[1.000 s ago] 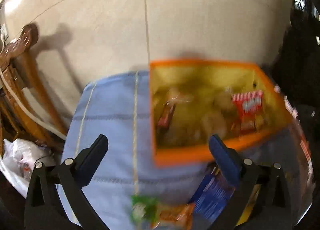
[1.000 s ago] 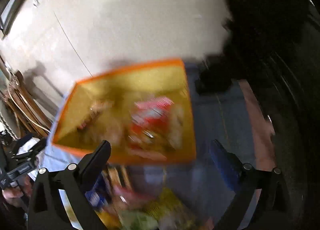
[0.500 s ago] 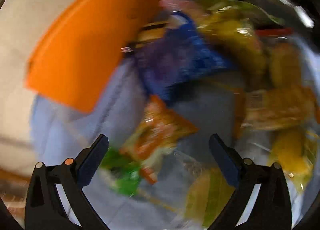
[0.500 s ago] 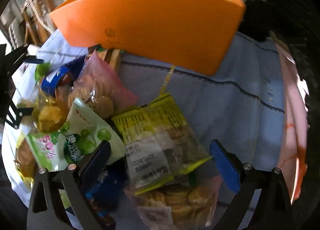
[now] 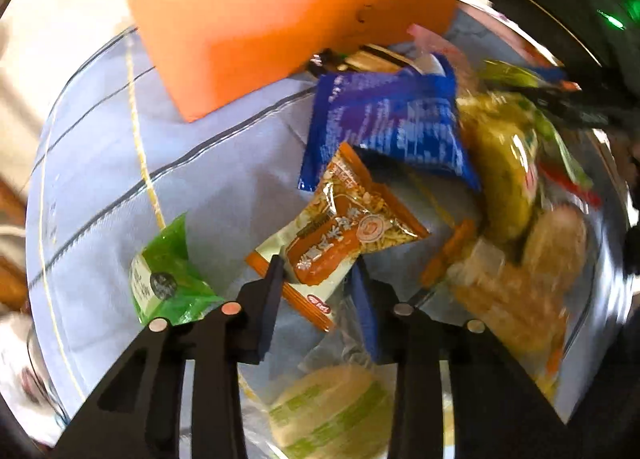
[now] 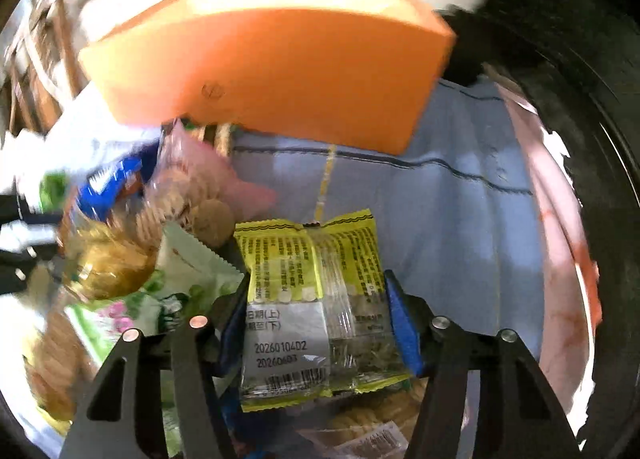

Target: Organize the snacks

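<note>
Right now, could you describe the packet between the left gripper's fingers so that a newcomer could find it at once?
Start at the big orange box on the blue cloth; the snack pile lies in front of it. Below the dark blue packet lies an orange-and-cream packet, its lower end between the left gripper fingers. Only it shows orange edges and a clear window of golden strips.

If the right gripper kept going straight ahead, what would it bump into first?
Probably the orange box. The right gripper already pinches the yellow snack packet; beyond lies bare blue cloth, then the box, though depth is unclear.
</note>
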Available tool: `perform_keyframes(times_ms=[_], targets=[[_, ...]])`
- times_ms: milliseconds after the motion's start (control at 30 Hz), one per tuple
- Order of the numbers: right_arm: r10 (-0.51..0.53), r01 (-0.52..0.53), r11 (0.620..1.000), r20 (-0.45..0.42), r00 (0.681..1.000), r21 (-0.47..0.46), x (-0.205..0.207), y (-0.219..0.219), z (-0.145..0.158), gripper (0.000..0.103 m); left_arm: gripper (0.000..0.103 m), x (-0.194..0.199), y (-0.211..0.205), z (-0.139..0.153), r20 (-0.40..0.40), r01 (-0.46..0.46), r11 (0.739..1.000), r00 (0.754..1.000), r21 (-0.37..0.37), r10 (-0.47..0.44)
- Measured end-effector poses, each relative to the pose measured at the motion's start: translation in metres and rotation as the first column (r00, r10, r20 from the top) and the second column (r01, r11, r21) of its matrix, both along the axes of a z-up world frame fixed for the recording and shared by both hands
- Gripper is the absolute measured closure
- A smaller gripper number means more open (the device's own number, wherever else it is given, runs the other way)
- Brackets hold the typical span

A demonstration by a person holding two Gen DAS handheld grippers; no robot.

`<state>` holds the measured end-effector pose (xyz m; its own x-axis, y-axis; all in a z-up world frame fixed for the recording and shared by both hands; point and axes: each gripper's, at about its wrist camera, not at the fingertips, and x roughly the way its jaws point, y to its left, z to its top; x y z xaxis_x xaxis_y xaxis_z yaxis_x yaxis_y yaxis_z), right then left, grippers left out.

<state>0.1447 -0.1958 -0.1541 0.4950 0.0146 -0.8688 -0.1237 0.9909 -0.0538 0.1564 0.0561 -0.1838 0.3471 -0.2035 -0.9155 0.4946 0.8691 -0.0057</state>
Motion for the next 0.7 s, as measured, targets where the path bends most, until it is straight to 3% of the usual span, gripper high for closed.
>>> perform_keyframes(times_ms=[67,167,200,233,267,300,367,433,500,533,567,600,633,667,700], targets=[[-0.069,0.068,0.997,0.025,0.997,0.046,-0.007,-0.012,0.014,0.042,0.074,0.000,0.000,0.010,-0.010,-0.058,0.997,0.998,-0.047,0.057],[-0.146,0.139,0.983,0.055,0.988,0.118,-0.013,-0.041,0.042,0.042,0.075,0.005,0.014,0.039,-0.011,-0.125,0.972,0.992,-0.198,0.126],[-0.157,0.148,0.981,0.063,0.986,0.127,-0.014,-0.047,0.048,0.042,0.076,0.007,0.019,0.049,-0.031,-0.150,0.948,0.989,-0.279,0.147],[-0.171,0.159,0.977,0.076,0.982,0.141,-0.014,-0.053,0.057,0.042,0.080,0.009,0.025,0.061,-0.063,-0.181,0.908,0.983,-0.377,0.170],[-0.179,0.164,0.974,0.089,0.980,0.156,-0.015,-0.057,0.065,0.042,0.083,0.012,0.027,0.071,-0.065,-0.192,0.890,0.981,-0.413,0.182],[-0.184,0.166,0.972,0.101,0.978,0.168,-0.016,-0.062,0.071,0.042,0.090,0.011,0.027,0.081,-0.047,-0.193,0.890,0.980,-0.412,0.191],[-0.180,0.153,0.973,0.156,0.971,0.172,-0.011,-0.059,0.094,0.042,0.092,0.015,0.023,0.106,0.051,-0.136,0.917,0.985,-0.375,0.167],[-0.169,0.138,0.979,0.213,0.962,0.152,-0.003,-0.057,0.112,0.042,0.098,0.020,0.021,0.124,0.102,-0.106,0.926,0.983,-0.363,0.153],[-0.171,0.123,0.972,0.243,0.955,0.199,0.006,-0.059,0.128,0.042,0.100,0.030,0.018,0.135,0.130,-0.085,0.924,0.981,-0.373,0.143],[-0.169,0.113,0.968,0.246,0.954,0.225,0.011,-0.060,0.133,0.042,0.100,0.033,0.017,0.136,0.142,-0.068,0.931,0.982,-0.359,0.127],[-0.171,0.111,0.965,0.252,0.953,0.237,0.014,-0.060,0.137,0.042,0.098,0.033,0.011,0.133,0.148,-0.046,0.955,0.985,-0.293,0.093],[-0.165,0.103,0.966,0.262,0.951,0.238,0.014,-0.059,0.140,0.042,0.070,0.033,0.006,0.122,0.156,-0.027,0.976,0.986,-0.217,0.062],[-0.160,0.096,0.967,0.269,0.950,0.236,0.013,-0.058,0.141,0.042,0.016,0.030,-0.002,0.113,0.155,0.002,0.989,0.988,-0.145,0.021],[-0.157,0.093,0.969,0.277,0.948,0.231,0.012,-0.057,0.142,0.042,0.004,0.029,-0.005,0.100,0.158,0.024,0.996,0.987,-0.084,-0.010],[-0.159,0.095,0.969,0.278,0.947,0.228,0.012,-0.057,0.142,0.042,0.005,0.025,-0.005,0.089,0.179,0.032,0.999,0.984,-0.029,-0.026]])
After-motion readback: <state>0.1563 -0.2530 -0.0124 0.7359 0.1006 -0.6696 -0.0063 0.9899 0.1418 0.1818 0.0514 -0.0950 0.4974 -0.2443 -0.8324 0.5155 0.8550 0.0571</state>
